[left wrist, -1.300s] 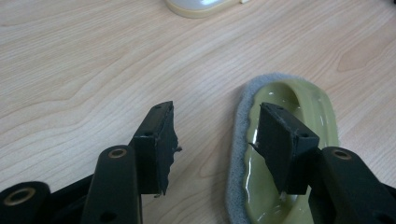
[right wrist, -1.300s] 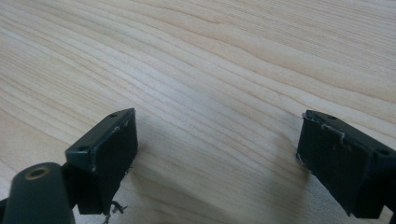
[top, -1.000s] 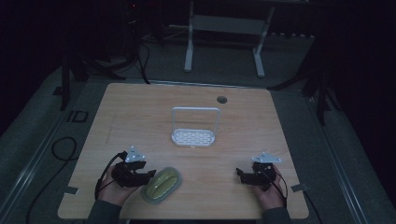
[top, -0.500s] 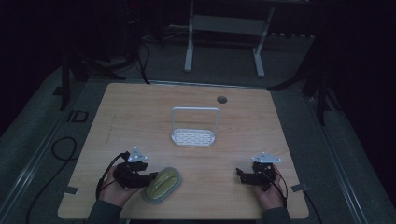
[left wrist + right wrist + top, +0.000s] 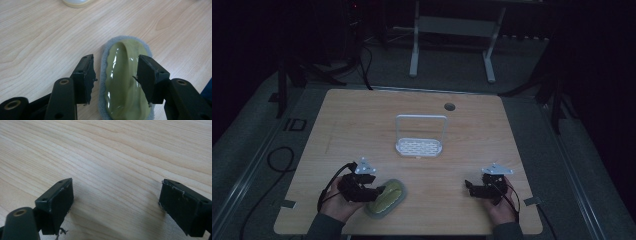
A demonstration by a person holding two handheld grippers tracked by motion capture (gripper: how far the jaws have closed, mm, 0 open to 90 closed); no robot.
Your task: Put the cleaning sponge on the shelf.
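High view showed a light wooden table [image 5: 362, 115] in a dark room, with a white perforated rack [image 5: 419, 146] bearing a tall hoop handle standing near the middle of the frame. At the lower left of the frame the left gripper [image 5: 374, 191] sat in the person's left hand [image 5: 337, 205], and an olive-green scrubber on a grey pad [image 5: 385, 198] lay flat on the table just in front of it. At the lower right the right gripper [image 5: 469, 187] was held low over bare wood, well apart from the scrubber.

In the left gripper view the left gripper [image 5: 115, 77] had its jaws spread to either side of the scrubber [image 5: 123, 82]; the right jaw stood at or against the glossy green top, the left jaw clear of the grey edge, and nothing was clamped.

In the right gripper view the right gripper [image 5: 116, 202] held its jaws wide apart over plain wood grain.
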